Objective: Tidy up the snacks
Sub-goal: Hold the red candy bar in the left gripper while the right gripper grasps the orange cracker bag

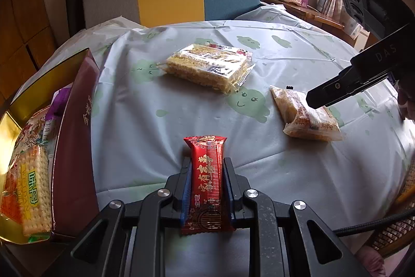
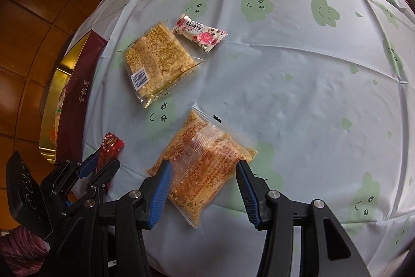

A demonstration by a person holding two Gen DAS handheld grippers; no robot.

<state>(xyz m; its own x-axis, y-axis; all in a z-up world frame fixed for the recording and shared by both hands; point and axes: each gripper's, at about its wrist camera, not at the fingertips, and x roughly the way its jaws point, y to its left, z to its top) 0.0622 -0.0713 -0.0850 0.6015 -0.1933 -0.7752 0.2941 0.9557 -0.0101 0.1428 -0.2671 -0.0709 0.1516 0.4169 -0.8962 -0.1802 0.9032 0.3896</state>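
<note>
Between my left gripper's blue pads sits a red, gold-lettered snack bar. Ahead, pale blue tablecloth with green smiling clouds; beside me, a maroon box, gold inside.

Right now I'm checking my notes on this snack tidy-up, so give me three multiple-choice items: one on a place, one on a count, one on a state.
1. Where is the rose-print candy?
A. in the gift box
B. on the tablecloth beside the pale rice-cake pack
C. in the right claw

2. How many snacks lie loose on the tablecloth?
A. one
B. three
C. five

3. What is the left claw doing?
A. gripping the red snack bar
B. hanging open
C. closing the box

Answers:
1 B, it lies next to the rice-cake pack.
2 B, the candy and two crispy packs.
3 A, its pads press the red snack bar.
</note>
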